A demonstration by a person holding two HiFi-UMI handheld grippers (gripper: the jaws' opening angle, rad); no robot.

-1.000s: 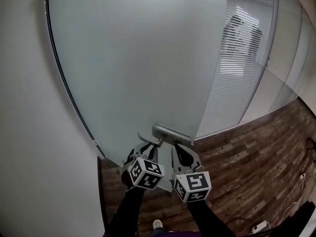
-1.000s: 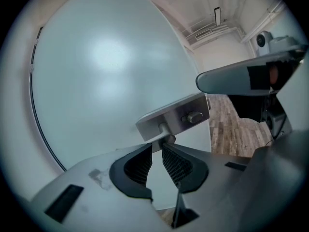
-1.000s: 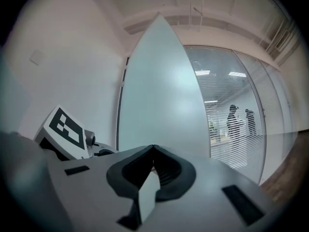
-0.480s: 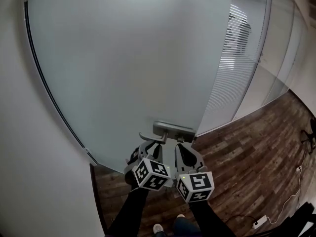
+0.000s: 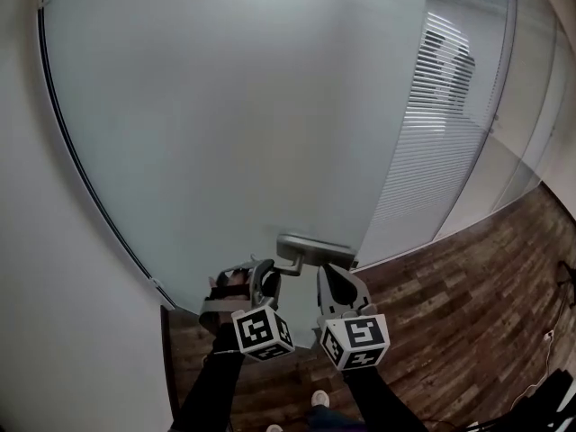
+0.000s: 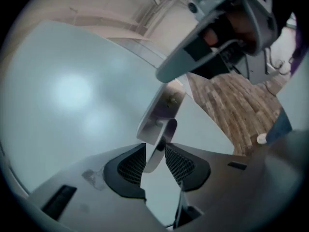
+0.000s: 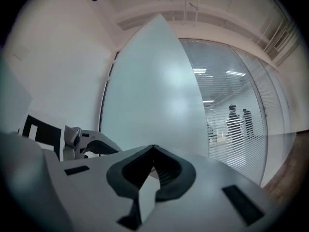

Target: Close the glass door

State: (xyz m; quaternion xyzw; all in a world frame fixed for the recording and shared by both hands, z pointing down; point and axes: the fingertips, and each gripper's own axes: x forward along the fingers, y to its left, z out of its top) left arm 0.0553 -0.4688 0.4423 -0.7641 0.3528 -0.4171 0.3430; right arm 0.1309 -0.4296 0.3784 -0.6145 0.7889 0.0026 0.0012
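The frosted door (image 5: pixel 252 106) stands straight ahead of both tools. Its free edge is to the right with floor (image 5: pixel 450 295) showing past it, so it does not look shut yet. The handle (image 5: pixel 304 250) sits low near that edge and runs level across the glass, its end pointing left. The left tool (image 5: pixel 264 275) is the nearer: the handle's end lies between its jaws, which have just been opening and now stand loosely around it. The right tool (image 5: pixel 333 277), jaws together and empty, sits just below the handle.
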